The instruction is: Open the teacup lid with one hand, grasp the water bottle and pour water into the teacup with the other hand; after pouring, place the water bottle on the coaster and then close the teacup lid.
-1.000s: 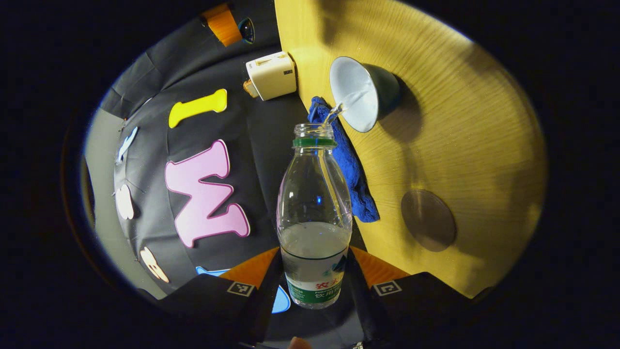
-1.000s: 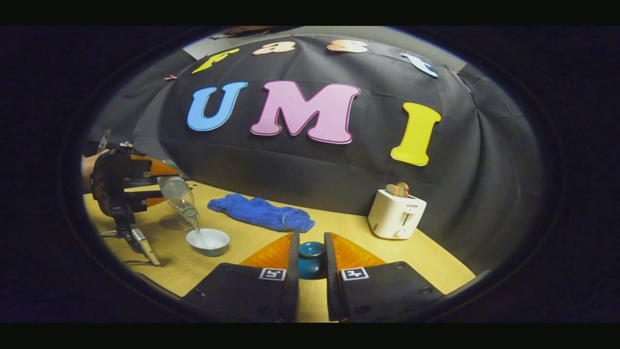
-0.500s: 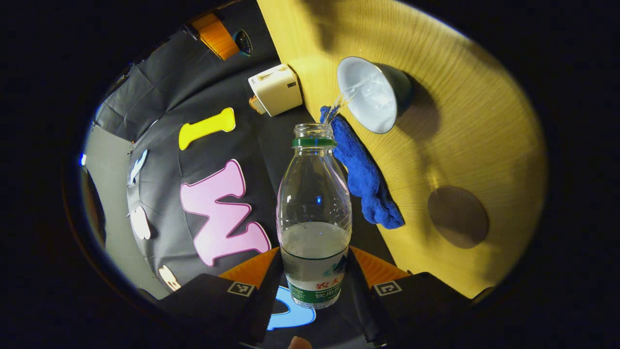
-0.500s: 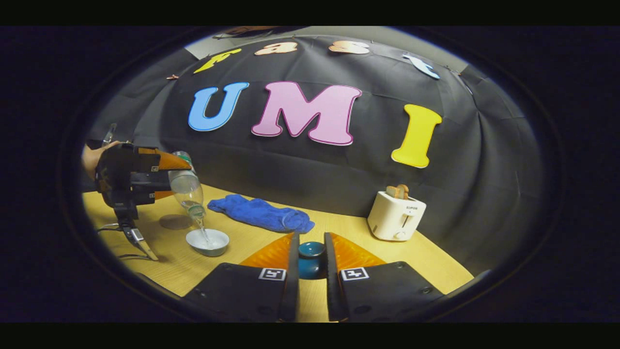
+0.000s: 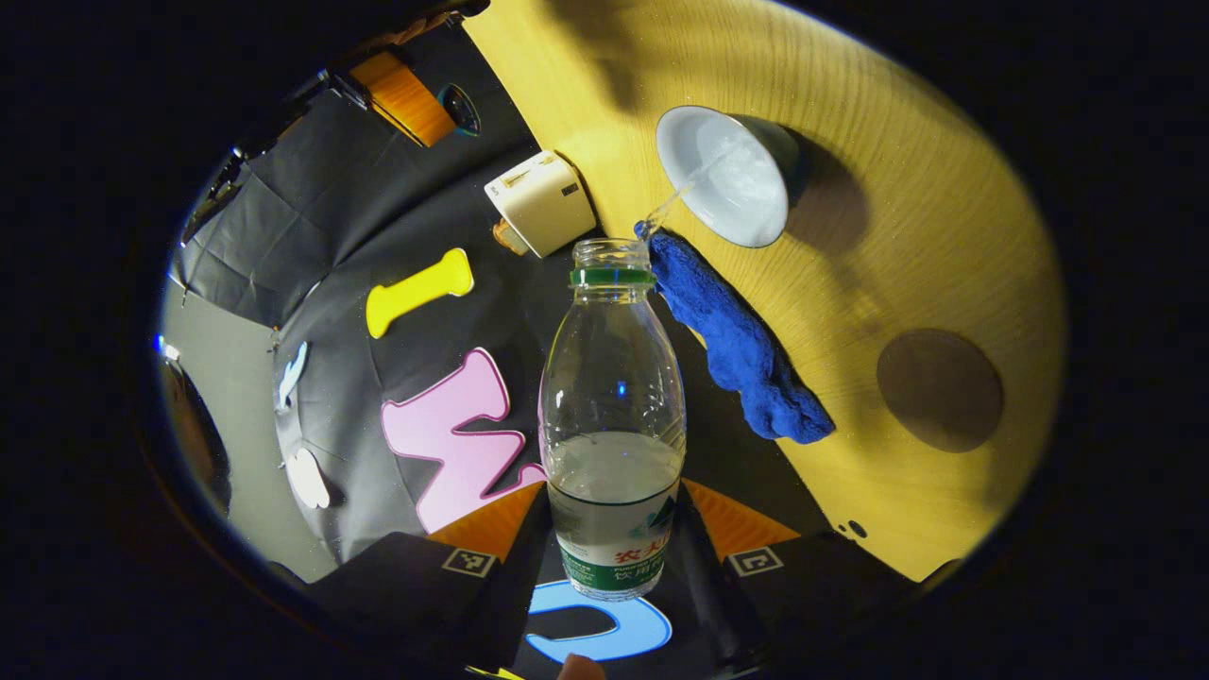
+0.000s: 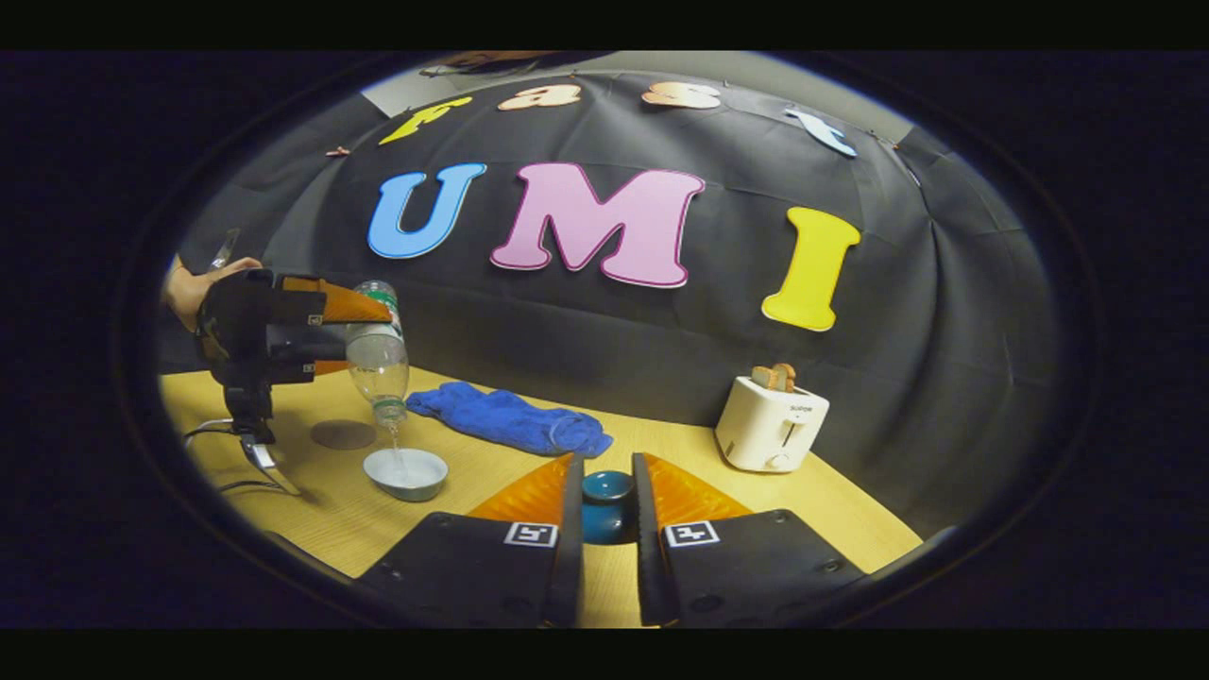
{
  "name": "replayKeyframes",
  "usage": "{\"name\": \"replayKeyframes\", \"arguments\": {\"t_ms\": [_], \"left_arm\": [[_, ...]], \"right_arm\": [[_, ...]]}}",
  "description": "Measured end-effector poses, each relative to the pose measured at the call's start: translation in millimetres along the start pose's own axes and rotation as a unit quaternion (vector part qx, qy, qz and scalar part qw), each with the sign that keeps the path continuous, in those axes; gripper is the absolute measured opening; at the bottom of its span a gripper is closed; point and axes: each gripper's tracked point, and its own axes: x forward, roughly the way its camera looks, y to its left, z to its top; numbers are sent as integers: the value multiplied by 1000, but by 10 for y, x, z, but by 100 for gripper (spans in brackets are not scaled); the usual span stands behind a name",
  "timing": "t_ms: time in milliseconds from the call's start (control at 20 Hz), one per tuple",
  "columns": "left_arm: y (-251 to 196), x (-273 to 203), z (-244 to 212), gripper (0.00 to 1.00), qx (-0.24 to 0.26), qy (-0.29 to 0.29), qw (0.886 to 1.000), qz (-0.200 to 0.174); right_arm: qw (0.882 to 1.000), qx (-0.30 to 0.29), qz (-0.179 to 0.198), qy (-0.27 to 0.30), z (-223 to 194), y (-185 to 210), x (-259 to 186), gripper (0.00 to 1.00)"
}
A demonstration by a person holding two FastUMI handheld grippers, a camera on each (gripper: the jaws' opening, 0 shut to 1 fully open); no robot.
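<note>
Left hand-held gripper [image 5: 612,557] is clenching the clear plastic water bottle [image 5: 612,416], pouring into the white teacup [image 5: 732,184] — right hand-held gripper [image 6: 604,524] is gripping the teal lid [image 6: 605,505]; aim mid-cup.

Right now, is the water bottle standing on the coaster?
No, the water bottle is held tilted above the teacup, while the coaster lies bare beside it.

table [image 6: 661,444]: light wood | teacup [image 6: 406,472]: open, standing near the left end | coaster [image 6: 343,434]: round, behind it | blue cloth [image 6: 510,422]: bunched along the back edge | toaster [image 6: 772,427]: white, far right
</note>
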Motion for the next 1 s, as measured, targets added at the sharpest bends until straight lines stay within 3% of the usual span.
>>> {"name": "replayKeyframes", "arguments": {"t_ms": [450,500,600,700,750,800,950,1000], "left_arm": [[65,11,-7,74,8,-9,1000,7],[50,12,-22,74,5,-6,1000,3],[-40,4,-50,74,-10,4,1000,-11],[-181,-17,-67,74,-48,17,998,-37],[-242,-37,-65,74,-84,23,995,-52],[-307,-66,-55,74,-119,27,990,-65],[-416,-190,64,74,-234,34,966,-103],[-445,-232,125,74,-299,40,946,-121]], "right_arm": [[1000,5,-5,-4,26,-8,-3,27],[1000,5,-4,-4,24,-4,5,31],[1000,7,-2,-2,21,11,1,31],[1000,9,0,-2,29,27,8,31],[1000,9,0,-2,30,30,20,27],[1000,8,1,-1,28,36,17,31],[1000,7,1,-1,40,46,44,31],[1000,7,2,-1,45,52,55,27]]}}
